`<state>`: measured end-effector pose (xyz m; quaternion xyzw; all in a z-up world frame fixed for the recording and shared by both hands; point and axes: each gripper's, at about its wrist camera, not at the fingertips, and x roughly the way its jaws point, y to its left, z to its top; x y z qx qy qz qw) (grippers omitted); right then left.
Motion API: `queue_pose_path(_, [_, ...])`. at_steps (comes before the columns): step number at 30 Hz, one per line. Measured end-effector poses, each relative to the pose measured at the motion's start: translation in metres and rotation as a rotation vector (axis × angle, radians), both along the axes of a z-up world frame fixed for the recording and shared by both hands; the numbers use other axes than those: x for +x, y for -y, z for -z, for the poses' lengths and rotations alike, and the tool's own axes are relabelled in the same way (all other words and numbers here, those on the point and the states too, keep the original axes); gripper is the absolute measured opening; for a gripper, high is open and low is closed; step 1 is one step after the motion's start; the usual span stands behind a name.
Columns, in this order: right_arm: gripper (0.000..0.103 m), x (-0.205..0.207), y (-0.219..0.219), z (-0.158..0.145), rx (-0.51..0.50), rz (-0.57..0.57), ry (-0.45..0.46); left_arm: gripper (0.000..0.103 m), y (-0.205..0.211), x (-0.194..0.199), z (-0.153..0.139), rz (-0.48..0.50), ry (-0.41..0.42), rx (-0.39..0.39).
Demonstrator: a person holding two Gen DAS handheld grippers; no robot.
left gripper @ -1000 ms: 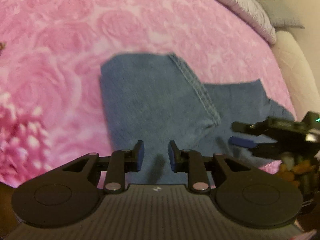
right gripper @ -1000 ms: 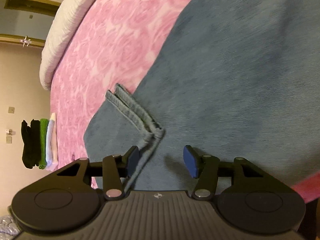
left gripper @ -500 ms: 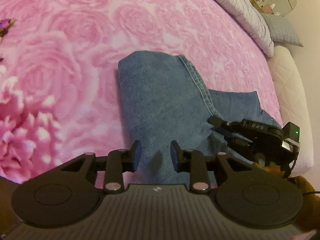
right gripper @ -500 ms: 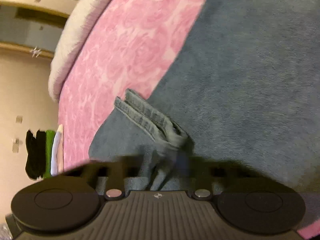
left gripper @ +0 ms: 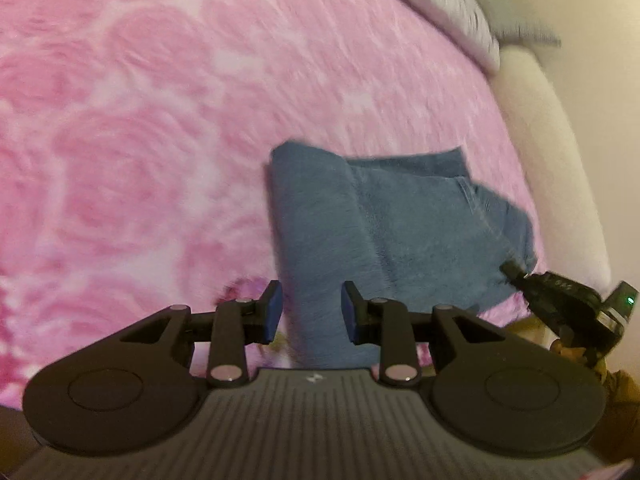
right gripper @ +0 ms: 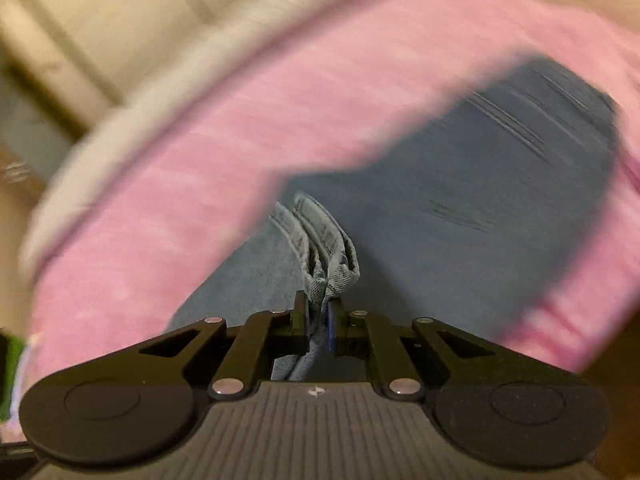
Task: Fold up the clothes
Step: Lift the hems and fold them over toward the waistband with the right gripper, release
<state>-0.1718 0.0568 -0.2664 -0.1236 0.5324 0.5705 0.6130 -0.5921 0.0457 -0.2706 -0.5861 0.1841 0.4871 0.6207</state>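
Blue jeans (left gripper: 360,232) lie folded on the pink rose bedspread (left gripper: 140,140). My left gripper (left gripper: 312,312) hovers over their near left edge, its jaws a narrow gap apart with nothing pinched between them. At the right of the left wrist view, my right gripper (left gripper: 508,270) has the jeans' hem corner pulled up off the bed. In the blurred right wrist view, my right gripper (right gripper: 320,320) has its jaws closing the last bit, the pads pressing on the bunched double hem (right gripper: 324,248). The rest of the jeans (right gripper: 480,184) spread out beyond.
A grey quilted pillow (left gripper: 452,8) runs along the bed's far edge. A cream padded side (left gripper: 552,168) borders the bed on the right. A hand (left gripper: 576,354) holds the right gripper. Pale walls fill the upper left of the right wrist view.
The right gripper shut on the jeans' hem and lifted it, swinging its view up toward the far bed edge. The left gripper shifted, so the jeans now sit farther off and to the right.
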Motion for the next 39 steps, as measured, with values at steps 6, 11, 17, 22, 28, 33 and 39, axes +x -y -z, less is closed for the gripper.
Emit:
queue_pose_path(6, [0.009,0.008,-0.002,0.011,0.045,-0.033,-0.053,0.028,-0.004,0.038,-0.001,0.072,-0.046,-0.018])
queue_pose_path(11, [0.008,0.010,0.000,-0.020,0.210,-0.116,-0.013,0.028,-0.004,0.057,-0.005,0.055,-0.053,-0.020])
queue_pose_path(17, [0.007,0.065,0.004,0.004,0.063,0.055,0.050,0.030,-0.012,0.085,-0.003,0.100,-0.050,-0.028])
queue_pose_path(22, [0.007,0.095,-0.005,-0.002,0.095,0.047,0.074,0.030,-0.025,0.109,-0.005,0.144,-0.066,-0.027])
queue_pose_path(28, [0.007,0.134,-0.011,-0.049,0.347,0.024,0.157,0.030,-0.043,0.147,-0.013,0.167,-0.083,0.001])
queue_pose_path(33, [0.007,0.197,-0.034,-0.008,0.158,0.137,0.130,0.030,-0.054,0.184,0.003,0.187,-0.100,-0.034])
queue_pose_path(39, [0.008,0.212,-0.049,-0.002,0.192,0.084,0.083,0.030,-0.056,0.205,0.008,0.162,-0.129,-0.062])
